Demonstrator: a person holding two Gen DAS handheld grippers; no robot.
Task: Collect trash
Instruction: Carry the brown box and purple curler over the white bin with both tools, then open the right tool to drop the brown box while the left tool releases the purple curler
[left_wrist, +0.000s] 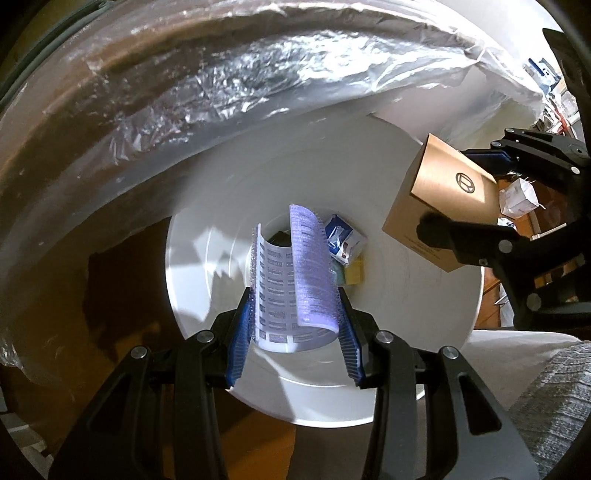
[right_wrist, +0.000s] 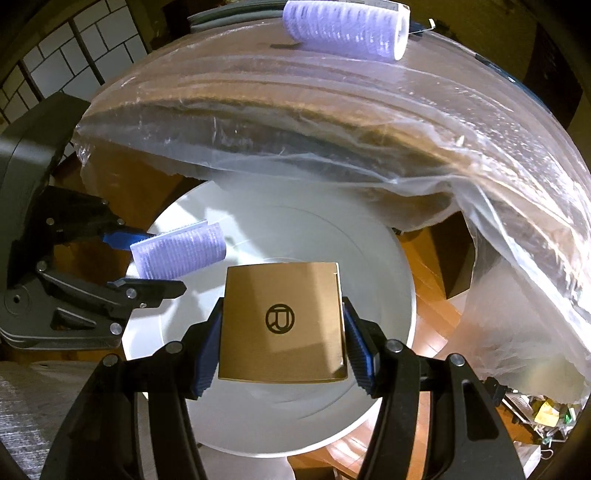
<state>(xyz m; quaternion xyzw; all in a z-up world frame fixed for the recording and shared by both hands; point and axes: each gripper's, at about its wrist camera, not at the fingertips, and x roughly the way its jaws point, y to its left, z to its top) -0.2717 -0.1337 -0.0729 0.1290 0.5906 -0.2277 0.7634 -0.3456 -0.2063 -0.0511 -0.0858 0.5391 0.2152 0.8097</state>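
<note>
A: Left gripper (left_wrist: 295, 295) jaws pinching purple roller (left_wrist: 295, 277), right gripper (right_wrist: 282, 321) jaws pinching brown box (right_wrist: 282, 321), both over white bin (right_wrist: 388, 258).
B: Risk?
A: Box might clip the rim, land on the floor.

Purple ridged roller (left_wrist: 310, 273), tan box (right_wrist: 282, 321) with black emblem, white bin (right_wrist: 388, 266)
</note>
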